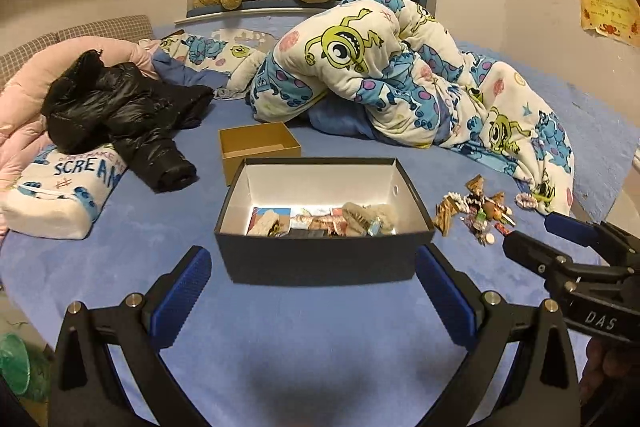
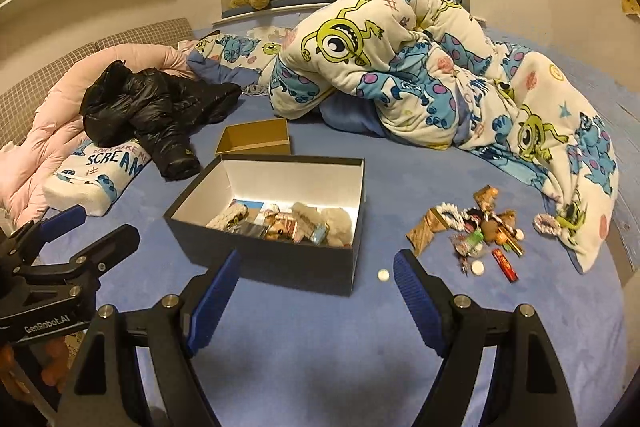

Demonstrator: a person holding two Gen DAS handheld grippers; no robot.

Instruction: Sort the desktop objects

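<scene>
A: What was shown in the left wrist view?

B: The left claw was seen spread wide with nothing between its pads, held just in front of the dark box on the bed. Several small things, among them cards and something fluffy, were already laid in the box. A smaller brown box was set just behind it, and nothing could be made out in the part of its inside that showed. To the right, a pile of small objects was left on the sheet, well apart from the dark box. The right claw was seen from the side at the right edge, reaching toward that pile; whether it was spread could not be told from there.

A: And the right wrist view?

B: The right claw was seen spread and empty, aimed at the near right corner of the dark box. A small white disc was lying loose on the bed between the pads, just beside the box. The pile with a red tube lay further right, still unsorted. The left claw was visible at the left edge, seemingly parted.

A: How far along was the sorting judged to be?

B: Perhaps half done: part was boxed, while the pile and the disc remained to be gathered.
</scene>
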